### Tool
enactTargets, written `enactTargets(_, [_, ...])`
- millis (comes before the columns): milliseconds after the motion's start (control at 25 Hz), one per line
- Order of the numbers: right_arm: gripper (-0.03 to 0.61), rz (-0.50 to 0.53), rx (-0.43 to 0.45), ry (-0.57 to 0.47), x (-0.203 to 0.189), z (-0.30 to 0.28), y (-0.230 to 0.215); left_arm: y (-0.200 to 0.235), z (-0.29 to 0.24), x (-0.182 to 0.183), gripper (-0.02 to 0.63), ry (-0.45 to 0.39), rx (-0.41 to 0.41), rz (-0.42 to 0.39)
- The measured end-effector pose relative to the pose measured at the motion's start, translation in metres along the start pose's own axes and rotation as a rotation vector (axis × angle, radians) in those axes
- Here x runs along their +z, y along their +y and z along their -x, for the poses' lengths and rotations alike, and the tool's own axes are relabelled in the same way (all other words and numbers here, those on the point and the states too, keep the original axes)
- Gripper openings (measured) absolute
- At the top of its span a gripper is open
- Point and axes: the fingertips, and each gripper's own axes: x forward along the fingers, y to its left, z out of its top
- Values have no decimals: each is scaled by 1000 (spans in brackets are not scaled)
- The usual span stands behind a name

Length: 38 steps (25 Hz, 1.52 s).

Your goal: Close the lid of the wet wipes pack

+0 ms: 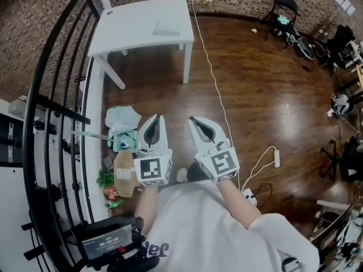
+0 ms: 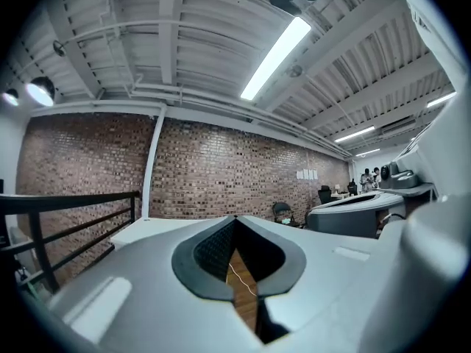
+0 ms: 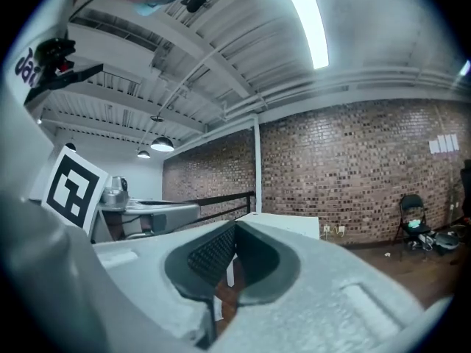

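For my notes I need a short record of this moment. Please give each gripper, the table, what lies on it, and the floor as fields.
left gripper: shut, empty
right gripper: shut, empty
table: white, ahead, apart from both grippers
pack: pale item on the table; lid too small to judge
floor: wood, with a white cable on it

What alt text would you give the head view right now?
The left gripper and right gripper are shut and empty, side by side over a wooden floor, pointing toward a white table ahead that bears a small pale item.
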Motion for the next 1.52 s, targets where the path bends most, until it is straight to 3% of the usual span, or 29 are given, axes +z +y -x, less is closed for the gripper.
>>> enactTargets(240, [-14,-25,20,-6,-4,-67,-62,19,-75,-11,15,21,30,-20])
enactTargets(440, [-14,-33,114,-26,-4,-147,-110,48,-155,-19,15,40,92,-25])
enactTargets(680, [-14,-33,155,-48,21,-241,-188,76,-281,1,15,33,90,-34])
enactTargets(880, [-14,-89,148,-11,30,-281,-254,73,-344,20,15,44,97,-51])
enactTargets(1240, [-14,-149,163,13,-9,-375,-285,136,-414,-27,15,155,124,-6])
enactTargets(1520, [-12,-108,112,62,-10,-477,-320,203,-510,-23,15,118,50,0])
